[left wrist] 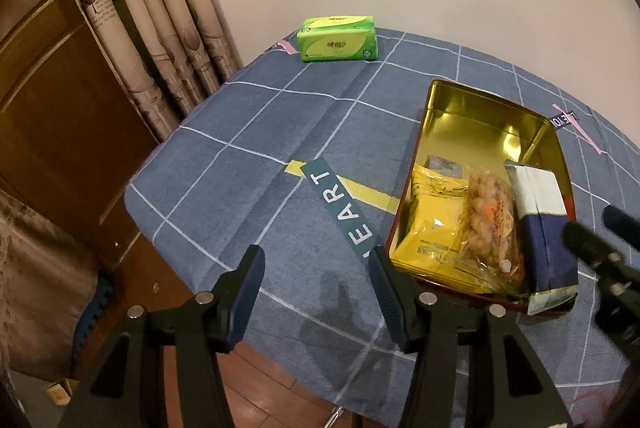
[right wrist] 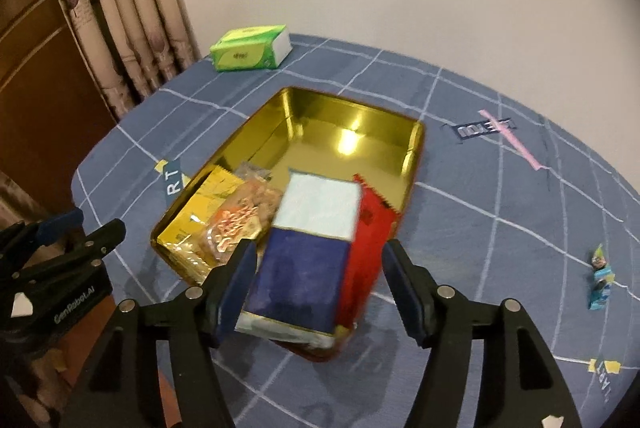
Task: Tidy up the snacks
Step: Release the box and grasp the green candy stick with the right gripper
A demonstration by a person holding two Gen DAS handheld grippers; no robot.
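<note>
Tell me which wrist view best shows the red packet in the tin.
The right wrist view: the red packet lies in the gold tin beside the blue-and-white pack, between the right gripper's open fingers. In the left wrist view the blue-and-white pack hides it.

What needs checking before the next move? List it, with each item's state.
1. Right gripper jaws open, straddling the blue-and-white pack: ok.
2. Blue-and-white pack fully down inside the gold tin: not ok, it leans over the near rim.
3. Red packet settled in the tin: cannot tell.
4. Left gripper empty, jaws open: ok.
5. Small blue snack still out on the tablecloth: not ok.
</note>
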